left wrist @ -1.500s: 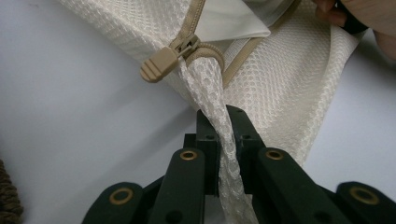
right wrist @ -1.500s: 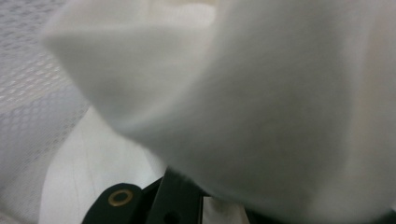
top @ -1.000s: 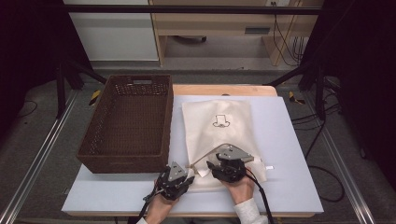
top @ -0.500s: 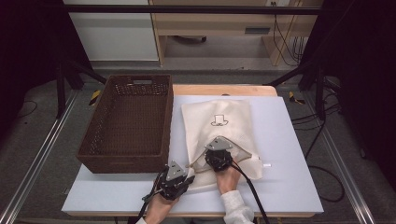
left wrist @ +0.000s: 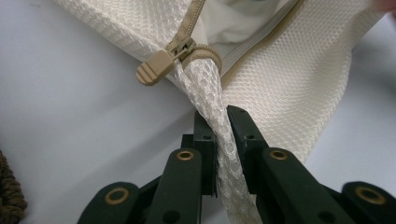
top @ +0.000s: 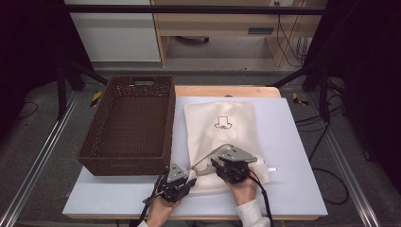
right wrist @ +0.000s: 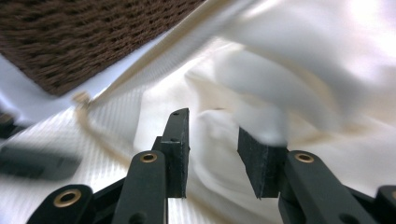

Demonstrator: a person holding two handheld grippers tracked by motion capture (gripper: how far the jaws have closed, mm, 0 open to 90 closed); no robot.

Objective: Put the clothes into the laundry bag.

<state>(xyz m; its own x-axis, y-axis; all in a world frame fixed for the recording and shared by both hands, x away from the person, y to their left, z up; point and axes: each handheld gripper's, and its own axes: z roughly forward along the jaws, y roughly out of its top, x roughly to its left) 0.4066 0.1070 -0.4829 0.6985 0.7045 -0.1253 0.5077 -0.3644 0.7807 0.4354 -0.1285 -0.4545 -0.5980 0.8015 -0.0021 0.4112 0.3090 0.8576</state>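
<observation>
Left tool [left wrist: 221, 135] pinches a bunched corner of the cream mesh laundry bag [top: 222, 137] just below the tan zipper pull [left wrist: 156, 67], at the lower middle of the left gripper view; that grip seems meant to anchor the bag's end so the zipped mouth stays taut and can be worked open. Right tool [right wrist: 215, 149] has its pads spread, having just been opening, with loose white fabric [right wrist: 261, 79] from inside the bag lying between and beyond them but not pressed; it looks poised to reach in for the contents or to widen the mouth. In the high view the bag lies flat on the pale surface [top: 293, 142], centre right of the frame, its opening toward the bottom edge where both hands come in. A brown wicker basket [top: 130, 123] stands just beside it at centre left, probably to receive whatever comes out.
</observation>
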